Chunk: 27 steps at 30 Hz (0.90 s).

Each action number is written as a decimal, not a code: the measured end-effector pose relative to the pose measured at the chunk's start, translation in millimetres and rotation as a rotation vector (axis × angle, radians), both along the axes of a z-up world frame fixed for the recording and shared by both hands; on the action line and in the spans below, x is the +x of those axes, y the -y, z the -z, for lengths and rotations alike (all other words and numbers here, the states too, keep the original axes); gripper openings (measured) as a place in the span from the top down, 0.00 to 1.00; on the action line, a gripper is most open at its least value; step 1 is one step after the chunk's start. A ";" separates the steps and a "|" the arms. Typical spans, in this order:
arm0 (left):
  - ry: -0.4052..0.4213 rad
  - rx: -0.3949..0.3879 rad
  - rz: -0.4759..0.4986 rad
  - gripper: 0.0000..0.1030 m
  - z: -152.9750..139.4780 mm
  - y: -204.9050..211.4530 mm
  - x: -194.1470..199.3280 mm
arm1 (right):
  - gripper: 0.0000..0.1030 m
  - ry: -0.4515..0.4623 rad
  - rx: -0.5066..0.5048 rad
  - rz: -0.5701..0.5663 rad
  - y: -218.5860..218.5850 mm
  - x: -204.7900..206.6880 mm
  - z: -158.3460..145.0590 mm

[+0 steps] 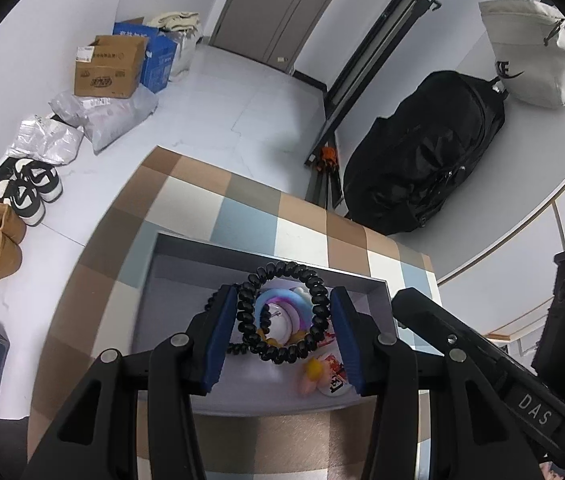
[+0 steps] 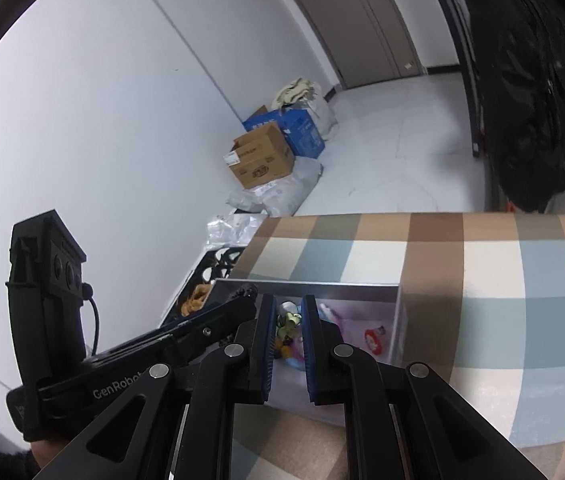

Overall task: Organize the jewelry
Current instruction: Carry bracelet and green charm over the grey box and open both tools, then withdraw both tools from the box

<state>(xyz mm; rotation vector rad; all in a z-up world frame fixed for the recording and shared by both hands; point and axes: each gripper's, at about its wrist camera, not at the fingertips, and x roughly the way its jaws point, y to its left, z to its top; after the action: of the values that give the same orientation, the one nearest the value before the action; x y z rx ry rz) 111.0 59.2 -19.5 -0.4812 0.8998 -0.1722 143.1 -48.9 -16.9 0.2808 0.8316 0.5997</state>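
Holding a black spiral hair tie (image 1: 282,314), the left gripper (image 1: 284,300) has its blue-padded fingers (image 1: 224,334) partly open, with the ring of coils stretched between them and pressing both pads. The tie hangs over a shallow grey box (image 1: 186,256), above a pile of small things inside: a blue and purple ring (image 1: 278,298), another black coil (image 1: 238,347) at seven o'clock of the tie, and a yellow and pink trinket (image 1: 312,376) at five o'clock.

The right gripper (image 2: 287,322) has its fingers (image 2: 268,344) drawn close, and a small greenish-gold ornament (image 2: 287,324) sits in the narrow gap between the pads; whether it is pinched or merely lies in the box behind them I cannot tell. A red and white piece (image 2: 374,336) lies in the box at three o'clock of it.

The box rests on a surface (image 1: 302,216) covered in brown, blue and white checks. Beyond it, at ten o'clock in the left wrist view, stand a cardboard carton (image 1: 108,66) and shoes (image 1: 30,188); a black backpack (image 1: 426,152) leans at two o'clock.
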 end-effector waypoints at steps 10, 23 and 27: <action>-0.040 0.020 0.021 0.59 7.2 6.7 8.1 | 0.88 -0.098 0.071 0.031 13.2 16.9 16.6; -0.039 -0.025 0.048 0.50 6.7 8.9 11.7 | 0.80 -0.104 0.078 0.036 14.7 14.9 15.6; -0.027 0.005 0.054 0.47 3.9 11.5 9.9 | 0.46 -0.090 0.100 0.060 19.8 12.8 13.1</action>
<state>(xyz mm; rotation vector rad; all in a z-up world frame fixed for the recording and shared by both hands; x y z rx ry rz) 120.8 47.7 -23.4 -0.4558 0.9395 -0.2130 156.0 -68.7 -29.9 0.4247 0.8776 0.5761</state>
